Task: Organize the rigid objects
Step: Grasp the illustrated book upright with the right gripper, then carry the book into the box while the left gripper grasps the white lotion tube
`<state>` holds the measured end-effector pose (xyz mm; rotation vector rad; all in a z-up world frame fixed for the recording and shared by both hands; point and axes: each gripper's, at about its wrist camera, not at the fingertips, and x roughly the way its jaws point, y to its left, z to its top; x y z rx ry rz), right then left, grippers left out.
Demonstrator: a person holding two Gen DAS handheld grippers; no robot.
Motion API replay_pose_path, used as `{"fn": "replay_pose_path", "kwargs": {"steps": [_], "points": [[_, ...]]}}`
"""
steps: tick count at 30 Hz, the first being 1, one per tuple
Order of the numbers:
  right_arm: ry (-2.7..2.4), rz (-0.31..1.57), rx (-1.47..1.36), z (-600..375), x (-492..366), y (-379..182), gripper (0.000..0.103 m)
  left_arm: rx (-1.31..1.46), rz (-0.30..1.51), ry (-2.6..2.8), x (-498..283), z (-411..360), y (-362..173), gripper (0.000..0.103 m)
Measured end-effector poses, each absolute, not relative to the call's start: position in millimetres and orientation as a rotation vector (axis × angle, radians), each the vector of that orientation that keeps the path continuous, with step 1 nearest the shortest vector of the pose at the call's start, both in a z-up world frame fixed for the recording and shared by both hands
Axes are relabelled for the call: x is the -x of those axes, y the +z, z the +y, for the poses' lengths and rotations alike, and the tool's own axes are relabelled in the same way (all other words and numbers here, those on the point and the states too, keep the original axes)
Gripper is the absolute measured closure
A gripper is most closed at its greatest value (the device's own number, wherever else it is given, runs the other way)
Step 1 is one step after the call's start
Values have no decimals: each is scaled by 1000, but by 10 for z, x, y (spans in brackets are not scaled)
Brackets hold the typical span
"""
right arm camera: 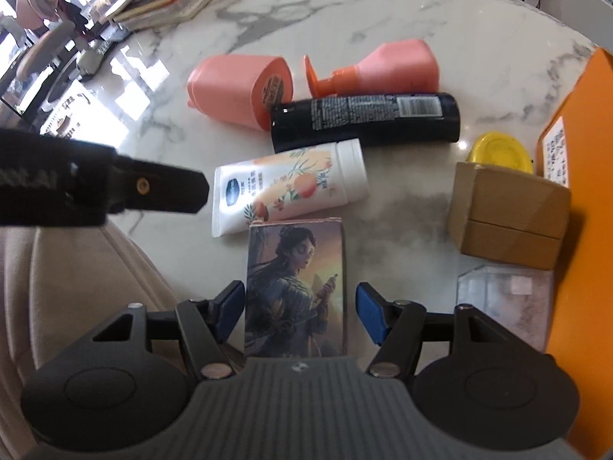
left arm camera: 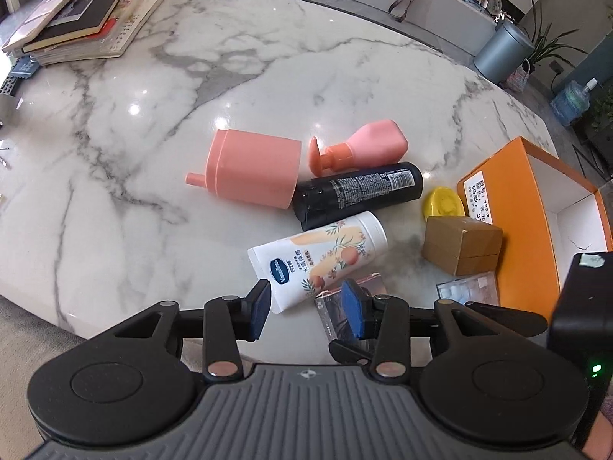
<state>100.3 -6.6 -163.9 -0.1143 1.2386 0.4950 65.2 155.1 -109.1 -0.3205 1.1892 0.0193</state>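
Two grippers agape, left gripper [left arm camera: 304, 306] over Vaseline tube [left arm camera: 318, 255], right gripper [right arm camera: 300, 316] straddling picture box [right arm camera: 295, 287].

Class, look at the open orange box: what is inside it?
The orange box shows only a bare white inner wall and floor. Its near wall and the right gripper's body hide the rest, so other contents cannot be ruled out.

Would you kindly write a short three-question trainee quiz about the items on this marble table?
1. True or false: the black bottle stands upright.
2. What lies between the right gripper fingers? A) picture card box B) yellow lid C) brown carton
3. Fill in: the lotion tube reaches between the fingers of the ____ gripper.

Key: 1 false, it lies on its side; 2 A, ungripped; 3 left.
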Motion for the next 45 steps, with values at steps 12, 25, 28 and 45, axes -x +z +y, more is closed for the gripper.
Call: {"fn": "replay_pose_path", "kwargs": {"steps": [12,25,28,45], "points": [[479,1244,120,-72,-1023,-1663,44,294,1163,-31,-660,1522,-1035,55],[435,1089,31,-432,-1042,-1067,44,57,1058,-185,-821,1404,-888,55],[426,1059,16,-532,-1089,-911,44,-75,1054,-272,-917,1267,-925,55],[369,1047,-62,-854,-1136,-791,44,-537,1230,-492,-1130,749,-1746,44]]}}
